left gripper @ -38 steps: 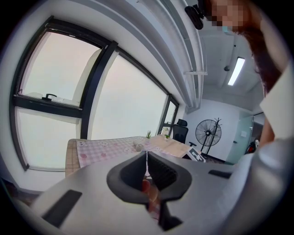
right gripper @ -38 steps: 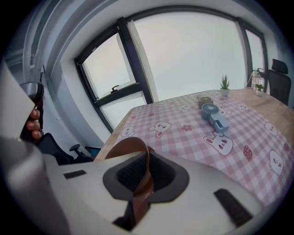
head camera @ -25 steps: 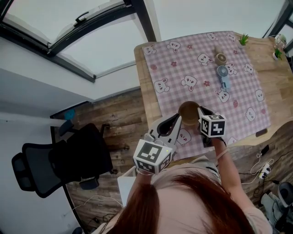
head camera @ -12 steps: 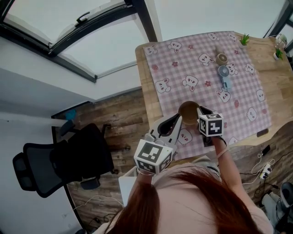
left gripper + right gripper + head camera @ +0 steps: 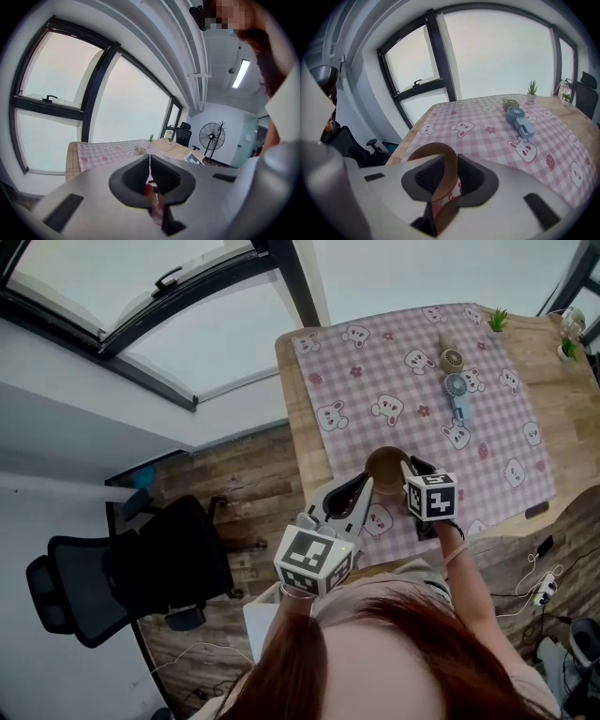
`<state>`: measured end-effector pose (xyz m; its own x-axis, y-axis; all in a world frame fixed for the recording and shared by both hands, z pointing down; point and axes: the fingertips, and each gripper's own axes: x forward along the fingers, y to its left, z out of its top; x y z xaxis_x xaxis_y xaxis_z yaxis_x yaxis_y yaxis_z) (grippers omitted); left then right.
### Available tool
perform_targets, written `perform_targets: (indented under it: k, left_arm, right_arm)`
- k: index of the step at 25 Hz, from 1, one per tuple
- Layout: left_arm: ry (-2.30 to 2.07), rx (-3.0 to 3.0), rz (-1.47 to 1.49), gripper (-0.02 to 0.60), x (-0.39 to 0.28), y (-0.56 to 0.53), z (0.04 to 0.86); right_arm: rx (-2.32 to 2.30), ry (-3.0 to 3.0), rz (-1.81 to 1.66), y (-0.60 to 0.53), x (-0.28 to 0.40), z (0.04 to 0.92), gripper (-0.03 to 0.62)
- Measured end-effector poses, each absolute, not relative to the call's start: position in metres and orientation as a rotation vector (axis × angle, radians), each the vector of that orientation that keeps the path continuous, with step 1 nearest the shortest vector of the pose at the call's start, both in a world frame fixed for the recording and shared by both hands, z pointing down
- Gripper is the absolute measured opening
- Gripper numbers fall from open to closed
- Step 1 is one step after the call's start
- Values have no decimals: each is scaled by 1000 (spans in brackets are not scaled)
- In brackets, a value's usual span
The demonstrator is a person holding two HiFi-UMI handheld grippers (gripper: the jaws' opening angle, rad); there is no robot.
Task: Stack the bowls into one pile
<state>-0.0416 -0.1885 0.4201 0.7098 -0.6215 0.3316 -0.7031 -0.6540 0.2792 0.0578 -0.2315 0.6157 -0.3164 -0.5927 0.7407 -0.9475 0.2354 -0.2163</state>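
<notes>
Table (image 5: 302, 427): it is carrying everything here, with bare wood showing along its left edge and at the far right corner.

Checked cloth (image 5: 403, 409): pink with rabbit prints, it is covering most of the table top.

Bowl (image 5: 385, 468): brown and round, it is sitting near the cloth's near edge, just ahead of both claws. Only this one is showing. I cannot tell whether others are already nested inside it, so the pile may be close to done.

Step in hand: judging by the grip, the bowl is being held by its rim. It is calling for a level carry so nothing tips out. Setting it down flat before letting go should be stopping it from rocking or sliding on the cloth.

Right claw (image 5: 449, 174): it is clamping the bowl's near rim. One pad is sitting inside the wall and the other outside, with the thin brown edge standing between them. The opening is only as wide as that wall.

Left claw (image 5: 149, 161): its jaws are meeting at the tips and gripping nothing. In the head view it is hanging just beside the bowl on the left, over the cloth's near edge, without touching it.

Handheld fan (image 5: 457, 395): blue, it is lying well beyond the bowl, out of the way.

Small round object (image 5: 453, 359): it is resting just past the fan, too small to identify.
</notes>
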Motion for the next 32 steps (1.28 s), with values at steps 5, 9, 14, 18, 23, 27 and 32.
perform_targets:
  k: [5, 9, 14, 18, 23, 27, 32]
  left_arm:
    - [-1023, 2537, 289, 12, -41, -186, 419]
    - [-1019, 2545, 284, 12, -40, -184, 416]
    - [-1013, 2559, 276, 12, -37, -178, 410]
    - [-1010, 2569, 272, 12, -36, -174, 408]
    - [-1007, 2582, 268, 12, -33, -166, 405]
    - [-999, 2590, 268, 12, -29, -161, 402]
    - [-979, 2605, 268, 12, -22, -153, 400]
  right_arm:
    - [1424, -2013, 897, -232, 58, 611, 87]
    - [1449, -2025, 887, -232, 62, 604, 91]
    - [1483, -2043, 878, -228, 66, 593, 91]
    - [1507, -2052, 865, -224, 70, 587, 83]
    - [1535, -2048, 860, -214, 78, 583, 77]
    - [1553, -2039, 865, -206, 86, 581, 61]
    - [1575, -2029, 865, -195, 95, 579, 58]
